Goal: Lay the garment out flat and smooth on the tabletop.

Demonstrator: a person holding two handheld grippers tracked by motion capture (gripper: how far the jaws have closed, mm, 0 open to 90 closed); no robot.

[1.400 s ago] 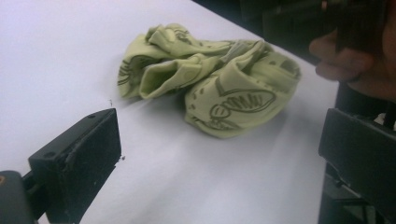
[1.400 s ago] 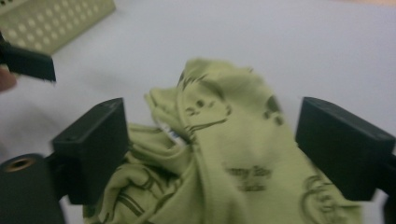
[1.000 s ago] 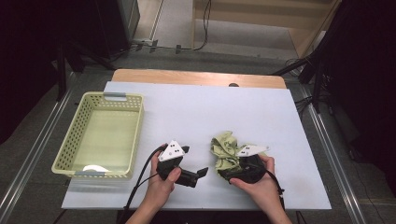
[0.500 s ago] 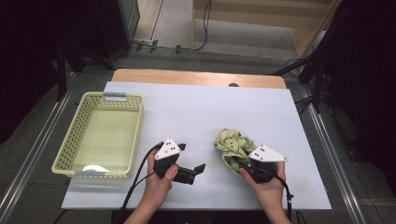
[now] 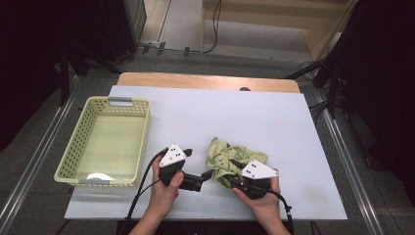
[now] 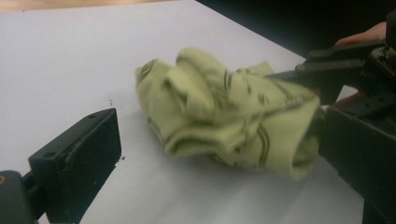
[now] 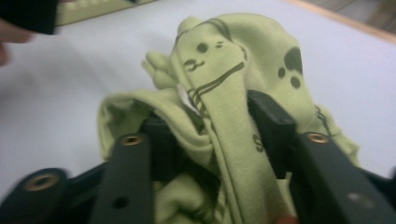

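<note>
A crumpled pale green cloth [image 5: 230, 155] with dark printed marks lies on the white table top, near its front edge. My right gripper [image 5: 231, 172] reaches into it from the right. In the right gripper view a raised fold of the cloth [image 7: 219, 56] stands between the jaws of the right gripper [image 7: 212, 116], which have just been opening. My left gripper [image 5: 198, 166] rests to the left of the cloth, pointing at it. Its jaws stand wide open, and in the left gripper view the cloth [image 6: 224, 112] lies just ahead of the left gripper [image 6: 217, 135].
A pale green plastic basket [image 5: 117, 102] stands at the table's left side with a small white thing [image 5: 98, 177] in its near end. The white board [image 5: 254, 112] has a wooden edge [image 5: 205, 81] behind it. Dark stands and cables surround the table.
The right gripper went a little to the right, then came back left into the cloth. The cloth's folds have shifted with it. The left gripper has stayed where it was.
</note>
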